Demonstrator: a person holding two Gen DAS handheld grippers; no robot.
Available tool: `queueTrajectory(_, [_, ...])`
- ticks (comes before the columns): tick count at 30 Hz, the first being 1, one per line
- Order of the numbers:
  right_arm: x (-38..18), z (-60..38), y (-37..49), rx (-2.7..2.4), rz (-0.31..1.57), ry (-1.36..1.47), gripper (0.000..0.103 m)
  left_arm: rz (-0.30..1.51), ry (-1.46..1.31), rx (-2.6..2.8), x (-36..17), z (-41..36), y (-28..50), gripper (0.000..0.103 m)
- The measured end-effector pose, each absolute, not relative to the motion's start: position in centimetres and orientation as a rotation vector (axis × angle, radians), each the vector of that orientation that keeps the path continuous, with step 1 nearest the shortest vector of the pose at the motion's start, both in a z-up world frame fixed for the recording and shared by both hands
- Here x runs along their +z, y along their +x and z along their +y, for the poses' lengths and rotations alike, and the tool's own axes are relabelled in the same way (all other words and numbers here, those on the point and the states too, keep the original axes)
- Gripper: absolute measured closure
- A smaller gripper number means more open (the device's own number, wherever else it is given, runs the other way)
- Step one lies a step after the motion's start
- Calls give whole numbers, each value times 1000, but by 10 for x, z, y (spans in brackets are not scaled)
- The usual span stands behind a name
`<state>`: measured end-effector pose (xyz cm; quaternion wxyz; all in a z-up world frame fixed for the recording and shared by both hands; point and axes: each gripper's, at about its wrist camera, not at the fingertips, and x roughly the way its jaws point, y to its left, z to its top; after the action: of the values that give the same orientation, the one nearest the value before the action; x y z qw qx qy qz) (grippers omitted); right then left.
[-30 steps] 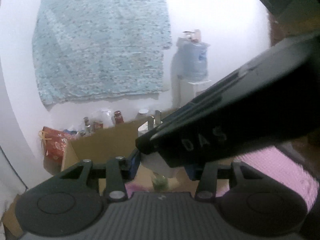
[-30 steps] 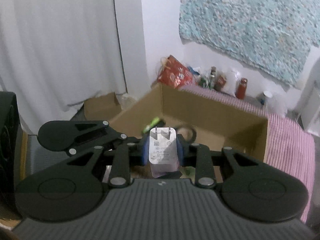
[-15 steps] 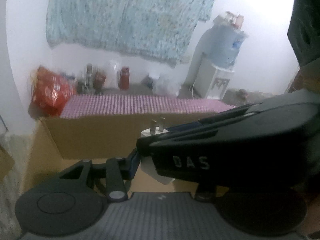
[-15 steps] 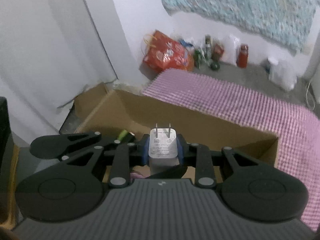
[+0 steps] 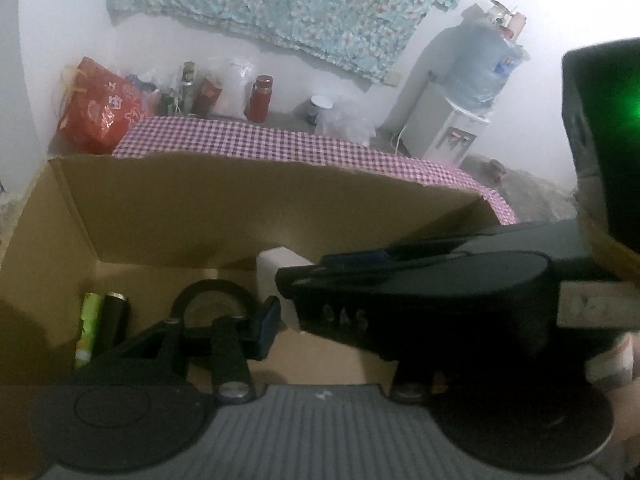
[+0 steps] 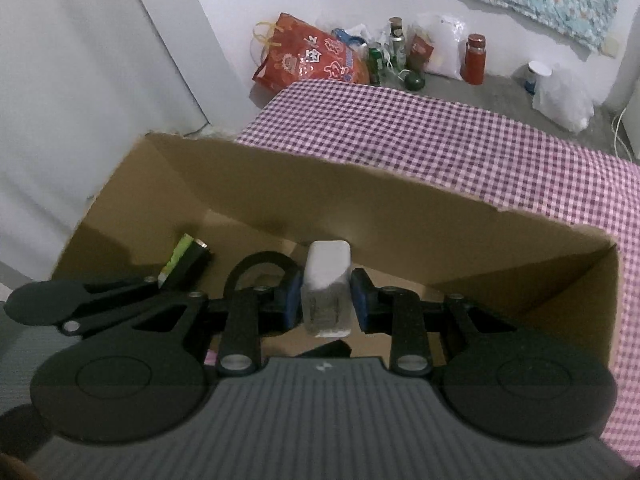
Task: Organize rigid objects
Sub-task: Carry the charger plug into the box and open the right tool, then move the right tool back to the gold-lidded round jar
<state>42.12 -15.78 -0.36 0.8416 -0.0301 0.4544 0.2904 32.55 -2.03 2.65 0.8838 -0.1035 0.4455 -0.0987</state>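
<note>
Both hand-held grippers point down into an open cardboard box [image 6: 400, 216] that sits on a purple-checked cloth [image 6: 460, 136]. The right hand-held gripper [image 6: 326, 300] has a white plug adapter [image 6: 326, 280] between its blue pads [image 6: 291, 300]; the adapter stands upright inside the box, close to the far wall, and a thin gap seems to show on each side of it, so whether the pads press on it I cannot tell. From the left side the same adapter [image 5: 276, 276] shows as a white block just beyond the tip of the right tool, at about twelve o'clock from the left hand-held gripper [image 5: 312, 320]. The left gripper's jaws are opening; only one blue pad [image 5: 266, 326] is in view, the other finger being hidden behind the right tool, and nothing that I can see lies between them. On the box floor, at about ten o'clock from both grippers, lie a green battery [image 6: 178, 258] and a dark one [image 6: 196, 264] side by side, touching. A black ring [image 6: 262, 270] lies between the batteries and the adapter, partly covered by the gripper fingers. Beyond the cloth, against the white wall at twelve o'clock, stand a red gift bag [image 6: 308, 58], several bottles and a red jar [image 6: 474, 58]. A water dispenser [image 5: 472, 92] stands at two o'clock in the left view, and a pale blue flowered cloth [image 5: 288, 4] hangs on the wall.
</note>
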Motion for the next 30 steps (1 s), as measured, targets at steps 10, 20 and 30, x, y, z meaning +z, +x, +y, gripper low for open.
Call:
queueTrajectory(10, [29,-189,403,596,906,21,60,868,-205,-213,48,-18,306,38])
queueTrajectory(20, [91,-249,303,600,743,151,54,725,-199,-271,105,-2,235,29])
queueTrajectory(30, [108,-275,207,610,643,137,53,650,-107,-375,108,-4,136,26])
